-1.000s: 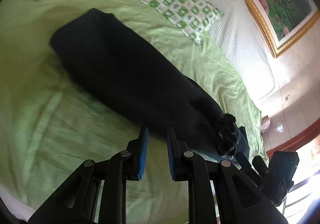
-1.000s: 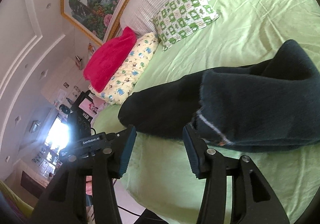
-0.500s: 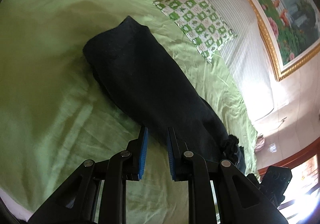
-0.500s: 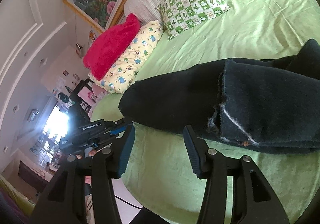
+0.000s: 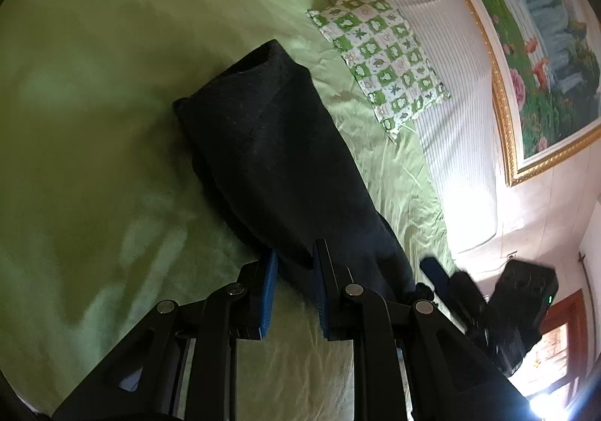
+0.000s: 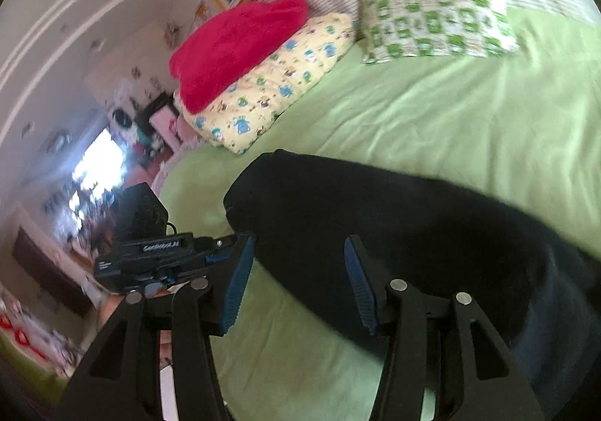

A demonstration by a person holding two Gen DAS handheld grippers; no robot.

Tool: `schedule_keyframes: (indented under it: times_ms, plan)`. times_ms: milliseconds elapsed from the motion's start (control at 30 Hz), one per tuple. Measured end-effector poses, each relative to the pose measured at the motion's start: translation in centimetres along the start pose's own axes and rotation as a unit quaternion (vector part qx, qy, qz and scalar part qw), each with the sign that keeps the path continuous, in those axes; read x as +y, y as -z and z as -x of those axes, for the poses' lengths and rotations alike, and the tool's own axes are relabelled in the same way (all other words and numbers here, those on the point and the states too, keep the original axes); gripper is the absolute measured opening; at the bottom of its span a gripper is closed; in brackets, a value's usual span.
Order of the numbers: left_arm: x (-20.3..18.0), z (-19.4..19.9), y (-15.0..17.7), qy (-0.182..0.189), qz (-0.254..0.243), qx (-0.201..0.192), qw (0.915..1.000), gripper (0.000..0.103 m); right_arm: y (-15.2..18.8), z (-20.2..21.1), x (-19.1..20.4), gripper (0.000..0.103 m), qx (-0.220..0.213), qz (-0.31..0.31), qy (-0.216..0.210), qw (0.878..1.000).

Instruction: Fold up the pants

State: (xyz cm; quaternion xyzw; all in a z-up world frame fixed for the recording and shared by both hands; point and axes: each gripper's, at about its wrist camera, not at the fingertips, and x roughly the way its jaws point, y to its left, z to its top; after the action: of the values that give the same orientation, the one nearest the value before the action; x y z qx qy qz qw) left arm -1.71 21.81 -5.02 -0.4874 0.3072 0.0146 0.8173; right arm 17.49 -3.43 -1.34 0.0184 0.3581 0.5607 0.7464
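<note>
The left gripper [image 5: 295, 263] stands nearly closed, its blue pads [image 5: 269, 289] narrowly parted at the near edge of the dark pants [image 5: 278, 158], no pinch visible. The right gripper [image 6: 296, 270] gapes half-open, empty, over them. The pants lie lengthwise on the green bedsheet [image 5: 94, 120]; pinch both layers before lifting.
</note>
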Motion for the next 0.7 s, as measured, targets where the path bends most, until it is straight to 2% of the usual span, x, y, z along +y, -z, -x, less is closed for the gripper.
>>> schedule_keyframes:
  times_ms: [333,533,700]
  plan:
    - [0.7,-1.3,-0.9,0.040,0.041,0.005,0.9984,0.017,-7.2,-8.4,0.9,0.052,0.074,0.086,-0.009,0.993]
    - [2.5,-2.8,-1.7,0.062,0.087,0.014,0.9942,0.017,-9.1,-13.4,1.0,0.052,0.136,0.118,-0.033,0.983]
    - [2.4,-2.9,-2.1,0.057,0.086,0.006,0.9947,0.017,-9.7,-15.7,-0.1,0.052,0.164,0.113,-0.031,0.979]
